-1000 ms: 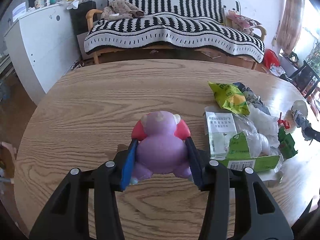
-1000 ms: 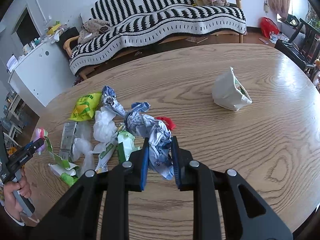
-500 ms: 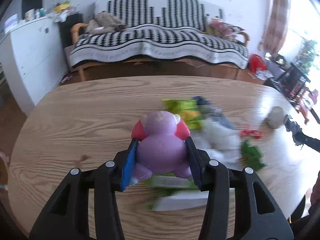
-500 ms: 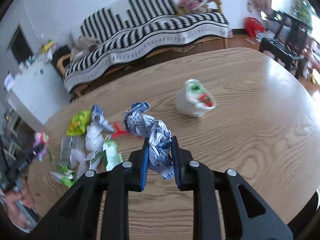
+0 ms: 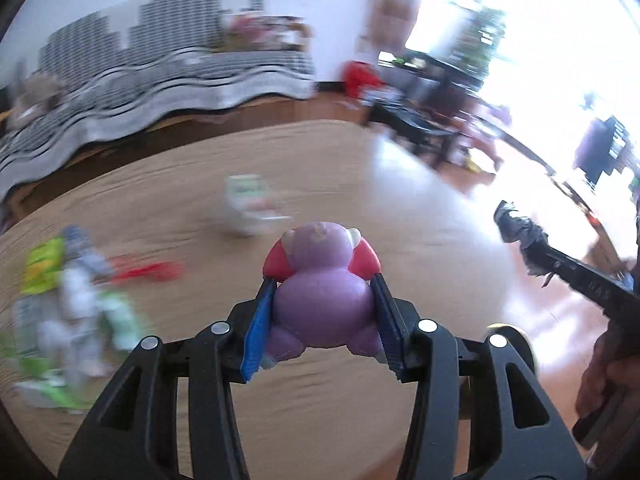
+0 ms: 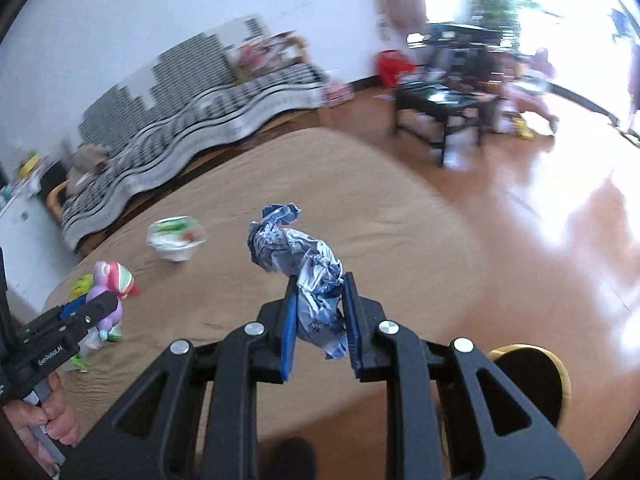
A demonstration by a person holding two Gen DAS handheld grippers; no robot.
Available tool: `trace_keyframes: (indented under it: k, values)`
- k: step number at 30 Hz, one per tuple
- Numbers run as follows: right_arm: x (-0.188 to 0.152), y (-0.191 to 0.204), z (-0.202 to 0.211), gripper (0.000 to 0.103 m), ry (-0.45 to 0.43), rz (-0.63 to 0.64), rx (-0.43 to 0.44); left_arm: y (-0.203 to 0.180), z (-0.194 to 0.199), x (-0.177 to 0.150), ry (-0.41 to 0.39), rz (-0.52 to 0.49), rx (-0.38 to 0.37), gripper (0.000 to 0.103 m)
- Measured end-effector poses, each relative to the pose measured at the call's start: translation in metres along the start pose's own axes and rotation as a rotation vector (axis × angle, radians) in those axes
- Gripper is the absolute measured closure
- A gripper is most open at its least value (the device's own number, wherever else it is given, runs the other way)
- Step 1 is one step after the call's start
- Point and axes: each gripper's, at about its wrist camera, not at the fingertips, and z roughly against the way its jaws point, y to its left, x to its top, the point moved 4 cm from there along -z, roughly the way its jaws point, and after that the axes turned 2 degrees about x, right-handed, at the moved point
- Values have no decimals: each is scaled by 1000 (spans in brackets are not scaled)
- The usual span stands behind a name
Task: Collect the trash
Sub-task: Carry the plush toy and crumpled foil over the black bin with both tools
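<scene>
My left gripper [image 5: 320,316] is shut on a purple and red plush toy [image 5: 322,300], held above the wooden table [image 5: 200,184]; the toy also shows in the right wrist view [image 6: 110,292]. My right gripper [image 6: 318,316] is shut on a crumpled blue and white wrapper [image 6: 304,272], held above the table's right end; the wrapper also shows in the left wrist view [image 5: 518,236]. A blurred heap of green, white and red trash [image 5: 76,292] lies on the table at the left. A white cup with a printed lid [image 6: 176,240] stands mid-table.
A round yellow-rimmed object [image 6: 532,380] sits low beyond the table's right edge. A sofa with a black and white striped cover [image 6: 192,108] stands behind the table. A dark low table [image 6: 444,100] stands on the shiny floor to the right.
Both grippers have swung to the right with their loads. The trash heap has slid to the left of both views, and the floor and the yellow-rimmed object have come into view.
</scene>
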Motion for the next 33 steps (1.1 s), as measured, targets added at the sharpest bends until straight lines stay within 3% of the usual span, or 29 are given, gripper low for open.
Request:
trace_keyframes:
  k: [3,7,10,12,15,18,21,24,28,33]
  values:
    - [-9,-63,27,81,-27,-64,-69,-92,-21,-7,44,-70,-107,56]
    - [-36,-151,57,81,-35,-170,-166,-191,-47,-29,116,-157,-193,56]
    - [-60,-196,67,81,-18,-233,-211,-244,-64,-54,161,-213,-225,56]
    - [-76,-220,68,81,-1,-263,-236,-275,-79,-79,225,-220,-288,56]
    - [-103,-251,68,81,26,-309,-259,-294,-100,-114,276,-253,-297,56]
    - [-135,-263,59,81,70,-349,-267,-299,-114,-151,379,-275,-294,56]
    - [-174,-271,46,81,130,-396,-264,-300,-118,-160,383,-326,-299,56]
    - [-205,-272,42,81,173,-413,-271,-298,-126,-162,398,-317,-297,56]
    - [-219,-273,37,81,204,-407,-281,-302,-135,-163,409,-337,-283,56]
    - [-209,-271,31,81,198,-410,-279,-304,-144,-161,415,-344,-284,56]
